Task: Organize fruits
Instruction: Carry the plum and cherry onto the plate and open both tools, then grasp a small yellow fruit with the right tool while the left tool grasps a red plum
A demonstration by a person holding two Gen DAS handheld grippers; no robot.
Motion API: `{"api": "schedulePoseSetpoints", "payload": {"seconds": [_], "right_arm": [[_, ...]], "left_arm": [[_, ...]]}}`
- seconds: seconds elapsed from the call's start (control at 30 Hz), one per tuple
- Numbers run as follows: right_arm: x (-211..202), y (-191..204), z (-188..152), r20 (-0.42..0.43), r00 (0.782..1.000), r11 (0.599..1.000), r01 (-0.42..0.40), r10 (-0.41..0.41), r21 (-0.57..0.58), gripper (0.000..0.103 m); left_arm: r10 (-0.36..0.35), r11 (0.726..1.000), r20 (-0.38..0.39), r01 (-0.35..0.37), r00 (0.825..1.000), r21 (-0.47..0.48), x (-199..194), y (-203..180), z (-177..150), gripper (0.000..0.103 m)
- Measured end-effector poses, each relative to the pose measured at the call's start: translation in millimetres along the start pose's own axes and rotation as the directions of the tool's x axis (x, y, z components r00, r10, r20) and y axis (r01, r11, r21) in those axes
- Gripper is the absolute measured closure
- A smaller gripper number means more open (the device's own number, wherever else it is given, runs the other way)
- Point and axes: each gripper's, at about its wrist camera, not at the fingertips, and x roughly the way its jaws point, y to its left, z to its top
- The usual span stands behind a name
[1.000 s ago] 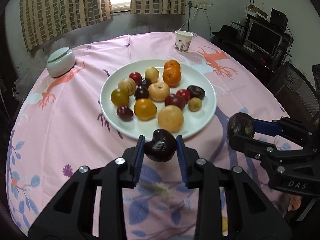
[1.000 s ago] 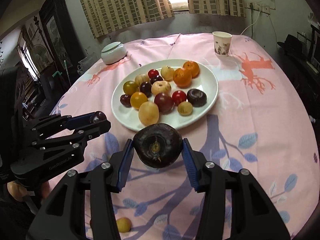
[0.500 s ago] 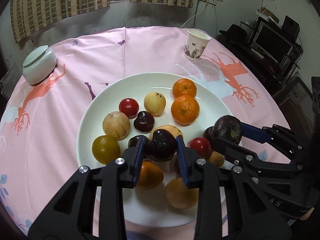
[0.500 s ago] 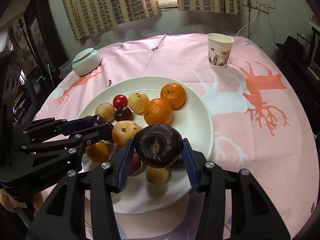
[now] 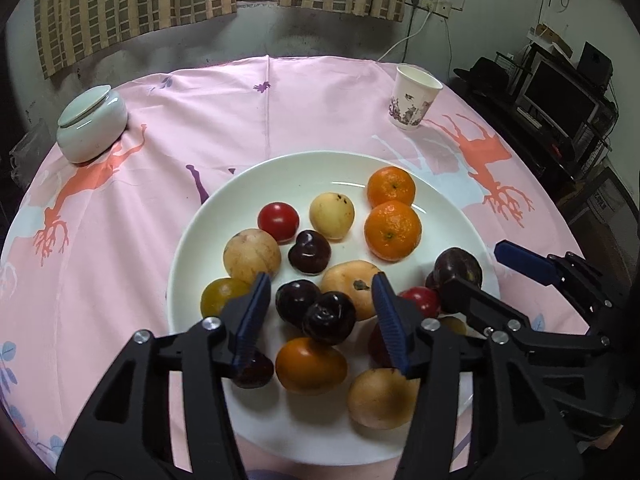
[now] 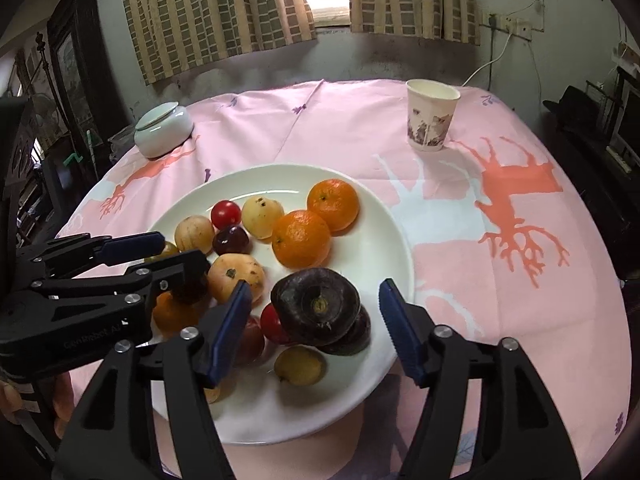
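A white plate (image 5: 304, 176) (image 6: 376, 248) holds several fruits: two oranges (image 5: 392, 230), pale yellow ones, red ones and dark plums. Over its near side my left gripper (image 5: 320, 312) has its jaws opening. A dark plum (image 5: 329, 318) sits between the blue pads without touching them and rests on the other fruit. My right gripper (image 6: 316, 320) is also opening, around a bigger dark purple fruit (image 6: 316, 306) that lies on another dark fruit, with gaps to both pads. Each gripper shows in the other's view: the right gripper (image 5: 476, 268), the left gripper (image 6: 176, 254).
A pink patterned cloth (image 5: 280, 112) covers the round table. A pale green lidded jar (image 5: 90, 128) (image 6: 162, 132) stands at the back left and a paper cup (image 5: 414, 102) (image 6: 430, 116) at the back right. Shelves with a monitor (image 5: 560, 96) stand beyond the right edge.
Both grippers carried their dark fruits from the near tablecloth forward over the plate. Their jaws then spread, and both fruits now lie among the fruit on the plate.
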Motion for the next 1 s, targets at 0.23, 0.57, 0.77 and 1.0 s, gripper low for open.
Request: {"api": "schedulePoseSetpoints", "payload": {"seconds": [0.23, 0.57, 0.77, 1.0], "right_arm": [[-32.3, 13.3, -0.1, 0.034, 0.999, 0.999, -0.028, 0.029, -0.03, 0.028], [-122.7, 40.3, -62.5, 0.068, 0.995, 0.992, -0.063, 0.071, -0.113, 0.004], [-139.8, 47.7, -131.5, -0.068, 0.991, 0.989, -0.121, 0.115, -0.088, 0.004], [-127.9, 62.5, -180.6, -0.16, 0.984, 0.994, -0.092, 0.081, -0.061, 0.016]], "left_arm": [[-0.035, 0.999, 0.097, 0.034, 0.995, 0.015, -56.6, -3.4, 0.2, 0.029], [-0.016, 0.996, 0.306, -0.011, 0.952, 0.086, -165.4, -19.7, -73.8, 0.008], [0.005, 0.999, 0.246, -0.014, 0.969, 0.036, -161.9, -4.9, -150.5, 0.005], [0.026, 0.999, 0.107, -0.022, 0.994, -0.032, -139.3, 13.7, -208.9, 0.005]]}}
